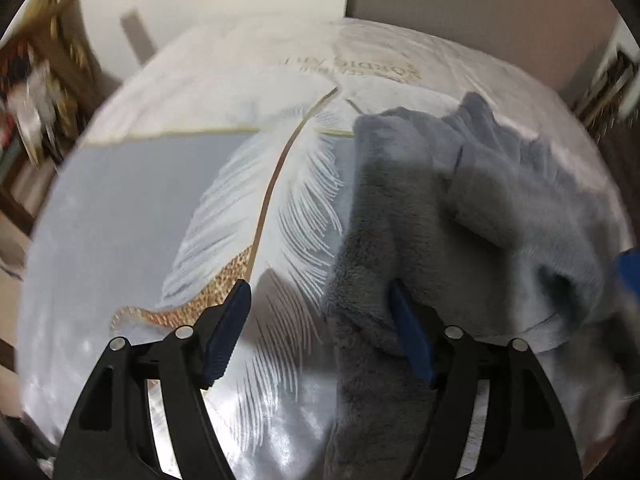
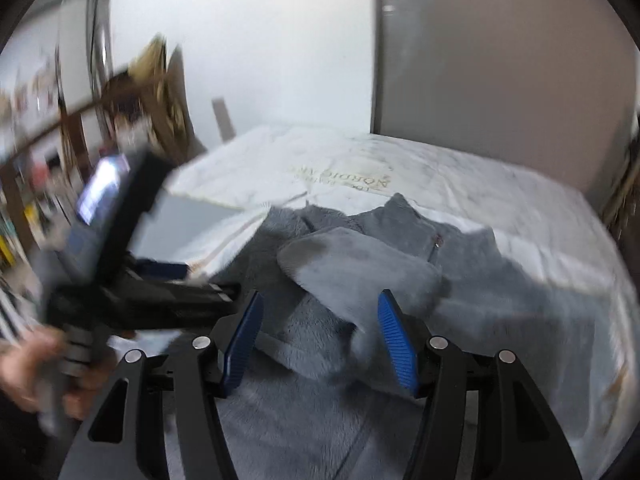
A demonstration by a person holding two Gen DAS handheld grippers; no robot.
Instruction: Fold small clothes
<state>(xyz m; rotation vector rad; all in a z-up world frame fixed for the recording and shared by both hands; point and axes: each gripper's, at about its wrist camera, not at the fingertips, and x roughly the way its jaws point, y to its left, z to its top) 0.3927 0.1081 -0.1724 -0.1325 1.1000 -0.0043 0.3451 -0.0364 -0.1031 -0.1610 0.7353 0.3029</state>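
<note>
Both grippers, left gripper (image 1: 320, 320) and right gripper (image 2: 320, 336), are held spread and empty over the grey fleece garment (image 2: 360, 264), which is bunched on the bed (image 2: 540, 216). A sleeve may be missed if the fleece's rumpled layers are pinched together.

Left gripper (image 1: 320, 312) and right gripper (image 2: 320, 332) gape wide.

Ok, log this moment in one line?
left hand-held gripper: open | right hand-held gripper: open | fluffy grey fleece garment: crumpled on white feather-print bedspread
</note>
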